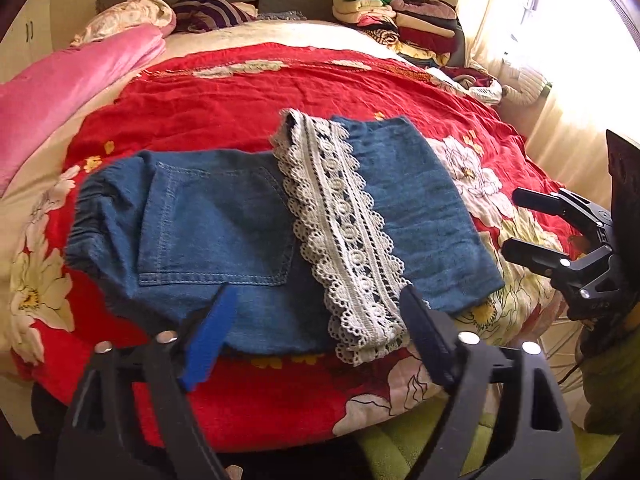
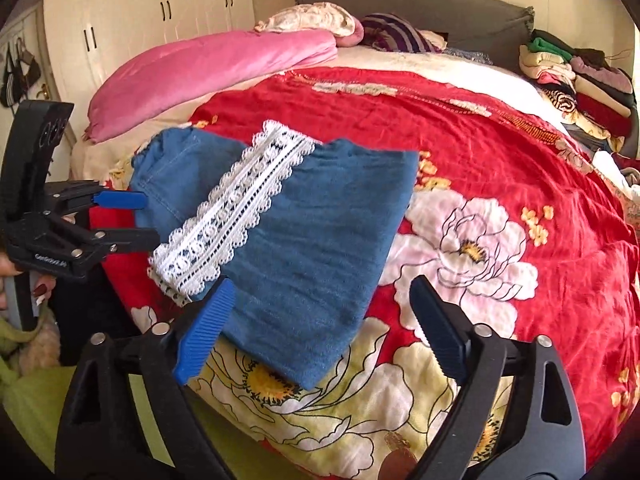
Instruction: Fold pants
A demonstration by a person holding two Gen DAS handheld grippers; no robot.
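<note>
Left gripper (image 1: 316,332) spread, empty, over near edge of pants (image 1: 224,216). Right gripper (image 2: 320,332) spread, empty, at pants' right end. Pants lie folded on red bedspread (image 1: 224,92), lace hem (image 1: 344,232) across top. We judge next fold needs both near corners pinched, layers square.

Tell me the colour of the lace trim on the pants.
White lace trim on blue denim pants; clearest in the right wrist view.
</note>
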